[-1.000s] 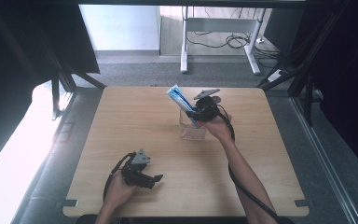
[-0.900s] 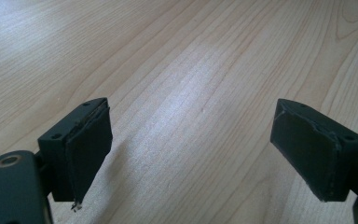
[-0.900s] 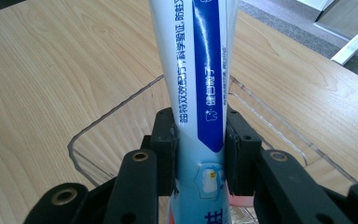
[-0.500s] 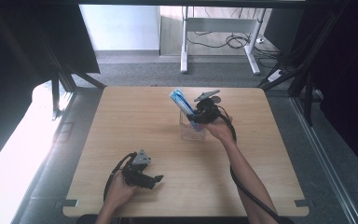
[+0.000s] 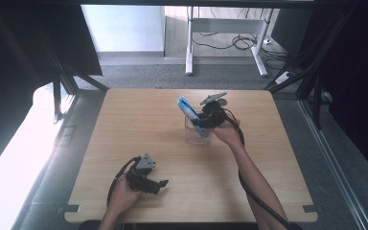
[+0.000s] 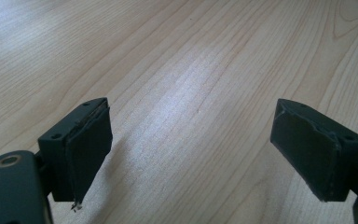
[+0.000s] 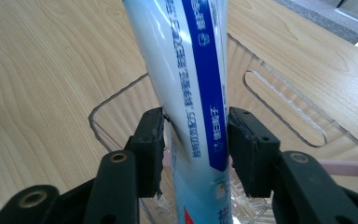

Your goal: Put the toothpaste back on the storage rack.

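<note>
one tube [image 7: 191, 84] between right tongs [image 7: 195, 144]

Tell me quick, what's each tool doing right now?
Left tool: open, holding nothing, low over the wooden table.
Right tool: closed on the blue-and-white tube, above the clear plastic container.

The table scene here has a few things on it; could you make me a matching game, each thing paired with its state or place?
Things:
1. left claw
2. right claw
3. blue-and-white tube
4. clear plastic container

States:
A. stands on the wooden table, transparent, open at the top
B. open, nothing between its jaws, low over bare wood
C. tilted, its lower end down inside the container
D. closed on the tube's sides

Pairs: 1-B, 2-D, 3-C, 4-A
</note>
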{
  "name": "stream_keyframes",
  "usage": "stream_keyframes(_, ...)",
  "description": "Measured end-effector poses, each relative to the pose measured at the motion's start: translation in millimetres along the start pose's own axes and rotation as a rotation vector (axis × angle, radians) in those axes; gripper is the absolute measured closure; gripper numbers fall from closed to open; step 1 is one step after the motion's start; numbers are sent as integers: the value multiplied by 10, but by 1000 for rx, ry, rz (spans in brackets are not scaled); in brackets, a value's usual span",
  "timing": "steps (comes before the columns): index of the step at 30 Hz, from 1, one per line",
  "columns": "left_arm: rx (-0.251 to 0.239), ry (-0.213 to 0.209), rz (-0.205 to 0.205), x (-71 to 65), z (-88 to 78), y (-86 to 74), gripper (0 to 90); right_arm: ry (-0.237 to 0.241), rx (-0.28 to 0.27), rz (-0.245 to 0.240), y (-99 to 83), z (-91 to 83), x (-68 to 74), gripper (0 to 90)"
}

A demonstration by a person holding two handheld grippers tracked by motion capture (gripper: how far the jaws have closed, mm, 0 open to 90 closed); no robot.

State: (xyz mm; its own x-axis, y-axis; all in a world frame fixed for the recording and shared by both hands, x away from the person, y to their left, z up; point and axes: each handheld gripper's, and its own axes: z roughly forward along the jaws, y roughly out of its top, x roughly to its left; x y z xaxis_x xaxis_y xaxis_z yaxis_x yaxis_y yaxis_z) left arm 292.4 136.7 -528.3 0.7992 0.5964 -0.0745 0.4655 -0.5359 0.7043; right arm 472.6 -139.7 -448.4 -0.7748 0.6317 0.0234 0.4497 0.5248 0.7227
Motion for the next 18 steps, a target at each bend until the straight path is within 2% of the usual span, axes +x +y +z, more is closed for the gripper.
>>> stream_keyframes(8, 3, 0, 2, 0, 0, 1, 129, -9, -20, -15, 28, -45, 24, 489)
stream_keyframes(12, 3, -1, 0, 2, 2, 0, 129, 2, -22, -19, 34, -75, 25, 447)
stream_keyframes(18, 4, -1, 2, -2, 6, 1, 129, -15, -32, -44, 16, -108, 49, 396)
